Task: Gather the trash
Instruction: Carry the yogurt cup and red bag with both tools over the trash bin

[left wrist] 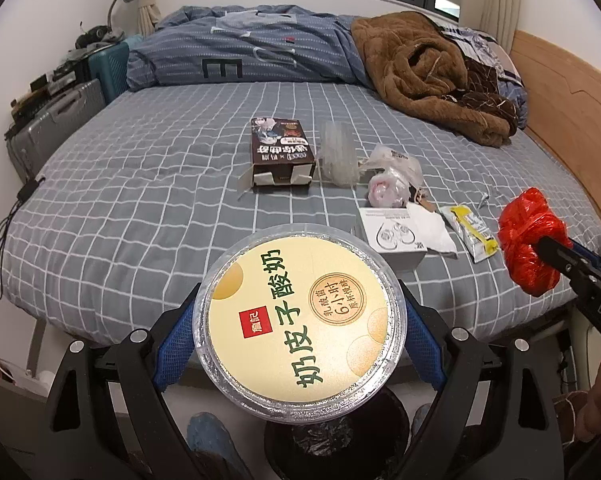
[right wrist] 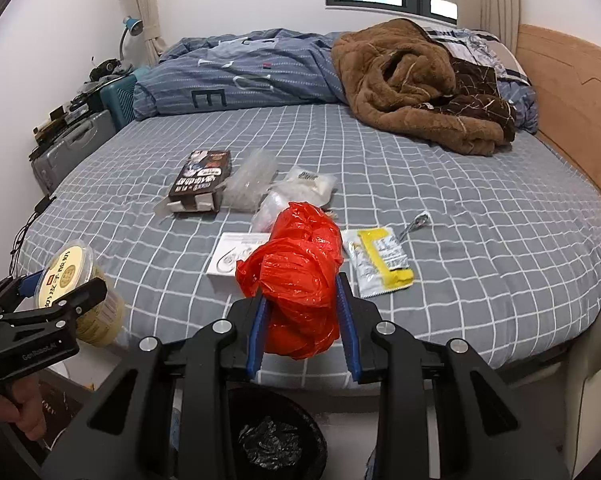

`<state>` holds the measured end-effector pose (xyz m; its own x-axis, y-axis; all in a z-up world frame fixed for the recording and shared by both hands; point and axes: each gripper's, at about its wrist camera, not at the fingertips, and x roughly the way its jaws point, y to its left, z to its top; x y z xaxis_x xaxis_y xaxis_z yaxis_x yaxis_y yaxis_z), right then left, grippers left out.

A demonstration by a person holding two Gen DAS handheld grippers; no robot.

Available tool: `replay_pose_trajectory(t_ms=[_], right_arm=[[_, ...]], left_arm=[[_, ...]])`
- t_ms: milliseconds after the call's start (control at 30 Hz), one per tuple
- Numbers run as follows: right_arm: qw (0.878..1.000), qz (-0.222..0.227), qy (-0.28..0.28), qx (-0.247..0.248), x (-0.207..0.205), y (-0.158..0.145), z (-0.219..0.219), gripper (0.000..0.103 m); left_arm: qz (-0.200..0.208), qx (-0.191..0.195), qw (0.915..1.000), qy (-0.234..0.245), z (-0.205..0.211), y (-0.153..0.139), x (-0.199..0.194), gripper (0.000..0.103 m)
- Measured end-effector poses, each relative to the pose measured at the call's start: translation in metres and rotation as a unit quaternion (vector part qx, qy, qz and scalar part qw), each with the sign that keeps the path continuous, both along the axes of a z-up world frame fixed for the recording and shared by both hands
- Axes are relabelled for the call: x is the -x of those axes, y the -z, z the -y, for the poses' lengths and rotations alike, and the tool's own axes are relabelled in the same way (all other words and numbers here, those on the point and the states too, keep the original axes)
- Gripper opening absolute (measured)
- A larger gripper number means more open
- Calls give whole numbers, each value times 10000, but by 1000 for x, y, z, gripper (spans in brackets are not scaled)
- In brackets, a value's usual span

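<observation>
Both wrist views face a bed [left wrist: 140,184] covered by a grey sheet with a white grid. The left claw [left wrist: 300,320] is spread wide and pinches a round yoghurt tub [left wrist: 296,320] by its sides, one blue pad on each flank; the tub, with a cream printed lid, is held off the near edge of the bed, above a dark bin [left wrist: 332,440] lined with a black bag on the floor. In the right wrist view the same tub [right wrist: 66,276] and left claw [right wrist: 56,300] appear at lower left. The right claw [right wrist: 302,316] is narrowed on a crumpled red plastic bag [right wrist: 296,276], which bulges up and forward between its blue pads; it also hangs at the near bed edge, with the bin [right wrist: 276,448] below it. Trash lying on the sheet: a dark printed carton [left wrist: 280,152] with open end flaps, just beside it a clear crumpled plastic piece [left wrist: 338,156], a bundled clear bag [left wrist: 392,184], a white box [left wrist: 392,240] with a line drawing, and a silver and yellow sachet [left wrist: 470,232]. A small metal object [right wrist: 414,224] lies beyond the sachet. A folded blue duvet [left wrist: 240,52] and a brown fleece garment [left wrist: 424,72] lie at the far side, beside a wooden headboard [left wrist: 560,92].
</observation>
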<state>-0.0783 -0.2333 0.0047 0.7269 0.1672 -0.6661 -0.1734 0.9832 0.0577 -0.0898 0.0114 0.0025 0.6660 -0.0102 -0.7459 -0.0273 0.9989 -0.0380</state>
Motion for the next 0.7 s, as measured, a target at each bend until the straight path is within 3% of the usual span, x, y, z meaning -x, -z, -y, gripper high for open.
replay_pose_trajectory(t_ms=[700], right_arm=[[9991,-389,-147,27,49,34,-15,30]], left_arm=[[-359,118,9992,-148,-9,34,55,87]])
